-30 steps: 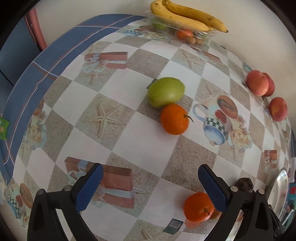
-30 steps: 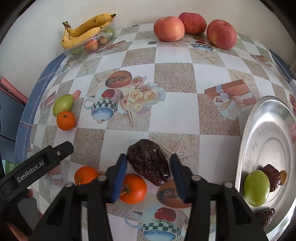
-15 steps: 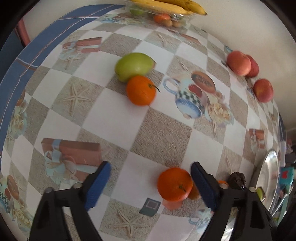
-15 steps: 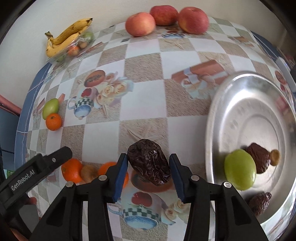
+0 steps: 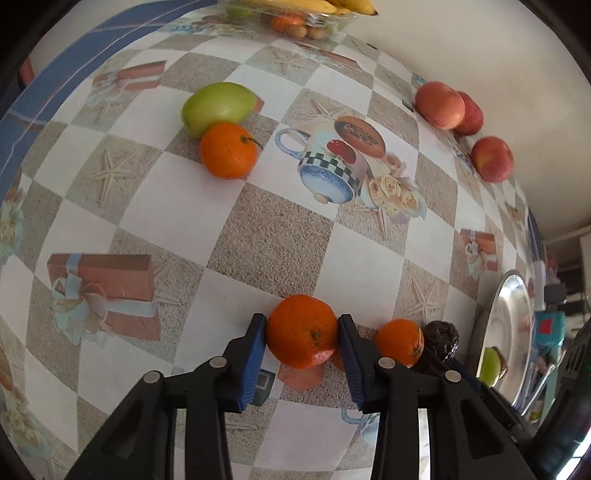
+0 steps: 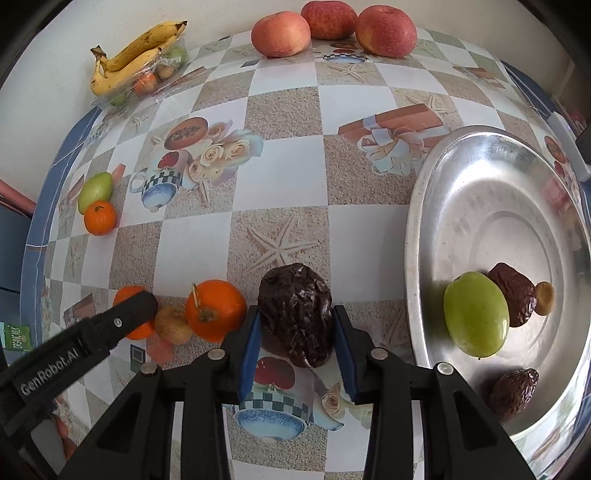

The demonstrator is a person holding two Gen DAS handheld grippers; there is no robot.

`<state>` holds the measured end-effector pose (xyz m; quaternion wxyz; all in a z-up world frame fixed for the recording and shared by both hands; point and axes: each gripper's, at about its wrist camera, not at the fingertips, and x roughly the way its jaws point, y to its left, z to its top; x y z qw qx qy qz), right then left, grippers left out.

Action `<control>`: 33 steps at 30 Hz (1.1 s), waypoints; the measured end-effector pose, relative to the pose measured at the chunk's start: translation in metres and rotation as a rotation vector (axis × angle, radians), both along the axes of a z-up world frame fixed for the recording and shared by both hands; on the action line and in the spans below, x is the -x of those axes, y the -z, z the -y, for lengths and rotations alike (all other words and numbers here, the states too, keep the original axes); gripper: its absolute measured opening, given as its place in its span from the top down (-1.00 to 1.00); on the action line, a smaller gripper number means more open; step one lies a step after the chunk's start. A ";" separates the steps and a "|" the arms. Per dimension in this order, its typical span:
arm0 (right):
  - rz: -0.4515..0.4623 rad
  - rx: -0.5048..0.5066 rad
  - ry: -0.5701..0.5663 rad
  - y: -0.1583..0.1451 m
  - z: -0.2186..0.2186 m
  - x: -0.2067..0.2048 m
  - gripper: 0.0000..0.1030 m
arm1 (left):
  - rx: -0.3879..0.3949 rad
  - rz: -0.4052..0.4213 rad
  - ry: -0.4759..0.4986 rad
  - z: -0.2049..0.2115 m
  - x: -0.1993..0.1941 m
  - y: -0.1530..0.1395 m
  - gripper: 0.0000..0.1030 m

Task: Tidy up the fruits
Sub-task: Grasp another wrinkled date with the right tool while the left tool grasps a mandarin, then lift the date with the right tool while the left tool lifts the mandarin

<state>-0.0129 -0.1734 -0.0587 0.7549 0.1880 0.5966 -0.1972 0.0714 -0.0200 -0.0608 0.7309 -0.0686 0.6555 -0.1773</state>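
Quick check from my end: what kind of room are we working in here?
Most likely a home kitchen or dining table: a printed checkered tablecloth with teacups and gift boxes, loose bananas and apples against a plain wall, and a steel tray.

A checkered patterned tablecloth carries three red apples, bananas, scattered oranges and a steel tray.

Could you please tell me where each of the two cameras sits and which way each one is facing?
Left wrist: sits on the left tool, looking steeply down its fingers at the orange they clamp; only that tool shows.
Right wrist: sits on the right tool, looking steeply down at the dark date it grips beside the metal tray; the left tool's black finger shows at lower left.
Shared: the checked tablecloth, bananas, three apples, tray.
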 end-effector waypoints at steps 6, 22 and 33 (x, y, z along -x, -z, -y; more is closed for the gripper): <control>0.016 -0.021 0.002 -0.004 0.003 0.005 0.26 | -0.040 0.035 -0.080 -0.023 -0.009 -0.004 0.21; 0.107 -0.009 0.003 -0.042 0.004 0.009 0.27 | -0.019 0.145 -0.112 -0.033 -0.014 -0.038 0.21; 0.125 -0.003 0.007 -0.050 0.011 0.011 0.27 | -0.014 0.182 -0.061 -0.006 -0.008 -0.044 0.21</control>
